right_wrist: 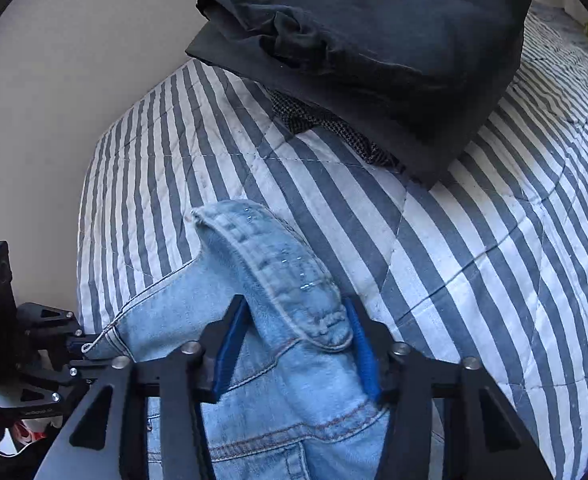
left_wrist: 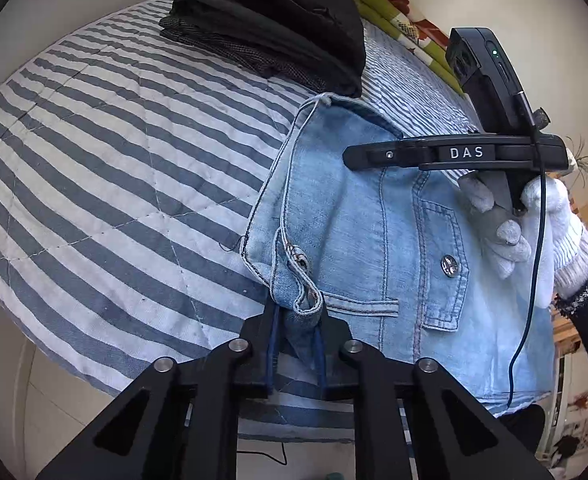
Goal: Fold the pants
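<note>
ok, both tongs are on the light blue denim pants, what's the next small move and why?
Probably lift both together and draw the light blue denim pants taut: left tongs pinch a waistband corner, right tongs straddle a bunched band, fabric slack on the striped quilt.

The left wrist camera sat just behind the left claw (left_wrist: 297, 316), looking steeply down and very near the light blue denim pants (left_wrist: 366, 240) on the blue-and-white striped bed quilt (left_wrist: 114, 168). The right wrist camera sat behind the right claw (right_wrist: 300, 340), equally close and steep. Both views shared the denim, the quilt and the stack of folded black garments (right_wrist: 374, 52) beyond, and each caught the other claw.
</note>
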Available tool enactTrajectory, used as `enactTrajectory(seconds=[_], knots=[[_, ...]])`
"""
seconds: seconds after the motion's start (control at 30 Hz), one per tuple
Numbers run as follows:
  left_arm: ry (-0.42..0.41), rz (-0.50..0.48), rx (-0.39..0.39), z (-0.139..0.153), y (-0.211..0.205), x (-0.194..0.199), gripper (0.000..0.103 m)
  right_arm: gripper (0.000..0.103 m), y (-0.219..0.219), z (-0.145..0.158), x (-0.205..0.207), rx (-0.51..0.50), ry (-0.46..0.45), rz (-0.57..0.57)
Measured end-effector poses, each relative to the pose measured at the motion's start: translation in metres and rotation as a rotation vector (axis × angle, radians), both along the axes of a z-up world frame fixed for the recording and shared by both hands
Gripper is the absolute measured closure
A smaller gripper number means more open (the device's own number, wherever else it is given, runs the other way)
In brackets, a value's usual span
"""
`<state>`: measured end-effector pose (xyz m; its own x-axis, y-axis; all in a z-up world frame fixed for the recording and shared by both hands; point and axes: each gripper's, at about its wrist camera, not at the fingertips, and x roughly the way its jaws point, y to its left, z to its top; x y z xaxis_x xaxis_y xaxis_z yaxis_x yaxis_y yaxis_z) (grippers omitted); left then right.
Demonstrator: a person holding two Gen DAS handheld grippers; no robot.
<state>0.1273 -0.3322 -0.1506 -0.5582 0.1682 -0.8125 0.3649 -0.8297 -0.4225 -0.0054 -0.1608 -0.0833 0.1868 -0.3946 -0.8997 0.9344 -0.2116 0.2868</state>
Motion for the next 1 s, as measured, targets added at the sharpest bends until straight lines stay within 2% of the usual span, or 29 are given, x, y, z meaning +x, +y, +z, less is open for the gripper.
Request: enactTrajectory(seconds=[0.1, 0.23, 0.33, 0.43, 0.53, 0.57, 0.6, 0.63, 0.7, 0.77, 0.8, 0.87, 0.93, 1.0], knots=[[0.057, 0.006, 0.011, 0.013, -0.001, 0.001, 0.094, 0.082, 0.010, 0.016, 0.003, -0.033, 0.011, -0.024], [0.138, -0.012, -0.001, 0.039, -0.004, 0.005, 0.094, 0.086, 0.004, 0.063, 0.003, -0.112, 0.035, -0.035], [0.188, -0.012, -0.010, 0.059, -0.020, 0.009, 0.094, 0.086, -0.011, 0.082, 0.007, -0.136, 0.067, 0.007], [0.151, 0.008, -0.035, 0.052, -0.038, 0.006, 0.094, 0.085, -0.043, 0.061, 0.001, -0.095, 0.040, -0.026], [0.046, -0.002, -0.022, 0.027, -0.050, 0.000, 0.090, 0.075, -0.073, 0.017, 0.009, 0.069, 0.086, -0.023], [0.022, 0.013, -0.027, 0.020, -0.052, 0.000, 0.082, 0.071, -0.074, 0.013, 0.010, 0.085, 0.100, -0.024], [0.002, 0.030, -0.035, 0.016, -0.055, 0.003, 0.073, 0.070, -0.073, 0.017, 0.009, 0.071, 0.102, -0.027], [-0.009, 0.055, -0.051, 0.017, -0.059, 0.008, 0.071, 0.070, -0.068, 0.028, 0.006, 0.045, 0.112, -0.039], [0.003, 0.096, -0.092, 0.026, -0.064, 0.018, 0.072, 0.068, -0.050, 0.060, -0.004, -0.006, 0.172, -0.080], [0.029, 0.107, -0.099, 0.042, -0.063, 0.024, 0.075, 0.068, -0.016, 0.100, -0.022, -0.079, 0.169, -0.150], [0.049, 0.088, -0.094, 0.050, -0.059, 0.023, 0.075, 0.068, 0.007, 0.119, -0.029, -0.114, 0.161, -0.187], [0.080, 0.020, -0.095, 0.064, -0.043, 0.013, 0.075, 0.068, 0.061, 0.151, -0.033, -0.159, 0.203, -0.243], [0.093, -0.059, -0.099, 0.071, -0.017, -0.003, 0.075, 0.068, 0.121, 0.163, -0.033, -0.160, 0.212, -0.303], [0.097, -0.160, -0.050, 0.069, 0.013, -0.020, 0.075, 0.068, 0.177, 0.155, -0.038, -0.148, 0.171, -0.405]])
